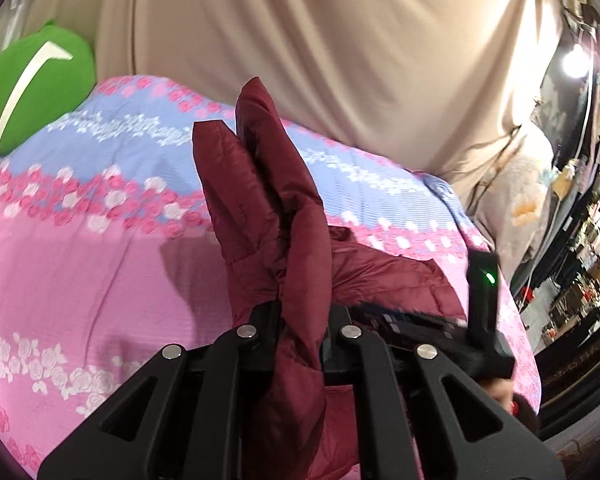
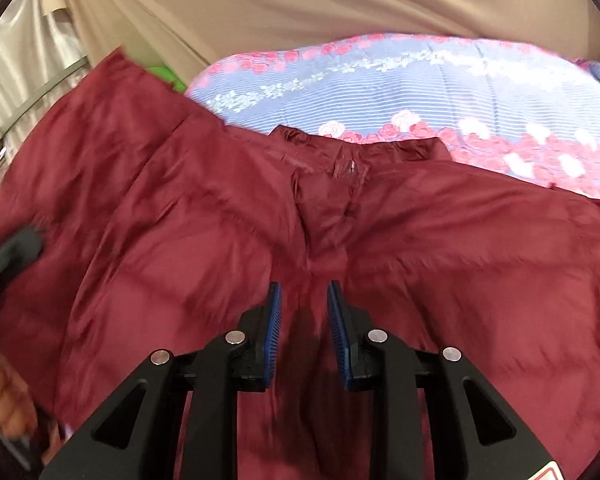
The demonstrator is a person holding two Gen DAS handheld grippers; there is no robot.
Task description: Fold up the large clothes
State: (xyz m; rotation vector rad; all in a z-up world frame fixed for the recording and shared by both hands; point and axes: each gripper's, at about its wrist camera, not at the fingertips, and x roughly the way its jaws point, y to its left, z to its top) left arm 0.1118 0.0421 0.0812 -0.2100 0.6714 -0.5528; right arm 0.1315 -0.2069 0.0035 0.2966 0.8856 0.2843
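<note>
Jaws of our left gripper (image 1: 300, 320) pinch a fold of the maroon jacket (image 2: 340, 240), which stands up between them above the floral bedspread (image 1: 80, 260). Our right gripper (image 2: 304, 332) hovers with jaws spread over the jacket's front, which lies flat on the bed. We see a green cushion (image 1: 32, 88) by the beige curtain (image 1: 320, 40).
</note>
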